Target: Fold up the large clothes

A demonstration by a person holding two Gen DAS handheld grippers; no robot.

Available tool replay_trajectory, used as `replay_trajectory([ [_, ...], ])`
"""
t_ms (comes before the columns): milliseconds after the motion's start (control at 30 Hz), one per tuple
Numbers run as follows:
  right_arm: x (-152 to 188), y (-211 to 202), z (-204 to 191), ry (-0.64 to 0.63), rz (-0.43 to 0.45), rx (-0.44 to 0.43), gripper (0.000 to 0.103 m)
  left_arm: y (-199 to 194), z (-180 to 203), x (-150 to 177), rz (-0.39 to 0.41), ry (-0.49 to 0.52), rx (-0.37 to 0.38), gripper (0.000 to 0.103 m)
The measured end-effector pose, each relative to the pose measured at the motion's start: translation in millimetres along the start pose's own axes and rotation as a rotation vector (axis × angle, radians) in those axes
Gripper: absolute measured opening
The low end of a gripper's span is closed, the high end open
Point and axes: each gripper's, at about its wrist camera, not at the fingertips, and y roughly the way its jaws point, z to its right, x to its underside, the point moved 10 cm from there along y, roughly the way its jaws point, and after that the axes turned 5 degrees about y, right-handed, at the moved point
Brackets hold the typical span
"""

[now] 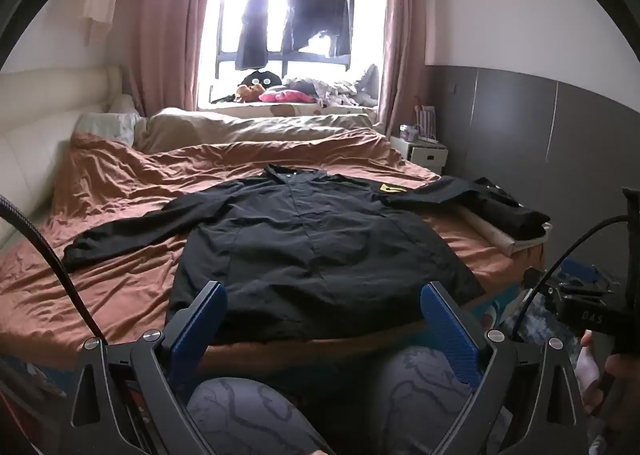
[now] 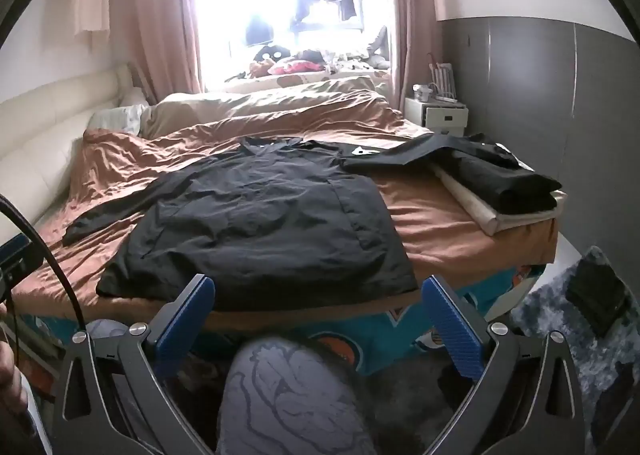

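A: A black shirt (image 1: 304, 247) lies spread flat on the bed (image 1: 120, 295), its right sleeve draped over a folded pile (image 1: 516, 223) at the bed's corner, the cuff hard to make out.

B: And the left tool (image 1: 324, 319) and right tool (image 2: 318, 311)?

A: Both gape wide, holding nothing, short of the hem. The person's knees (image 2: 288, 395) crowd the foreground; window glare washes out the sill clutter (image 2: 304, 65).

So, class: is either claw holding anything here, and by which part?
Nothing is held: the left claw and right claw both stand open, short of the black shirt.
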Motion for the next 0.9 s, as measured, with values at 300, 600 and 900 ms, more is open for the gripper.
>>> replay_trajectory([
  [300,0.8,-4.4,-2.6,-0.049,0.019,0.023,0.103,-4.7,-3.6,3.5,0.004,0.002,0.011,0.098],
  [600,1.6,-0.3,-1.9,-0.043,-0.006,0.012,0.103,-8.2,-2.0,1.5,0.006,0.005,0.002,0.098],
  [900,0.0,-5.3,-2.0,-0.046,0.007,-0.001,0.103,-13.1,-6.4,3.0,0.014,-0.007,-0.007,0.098],
])
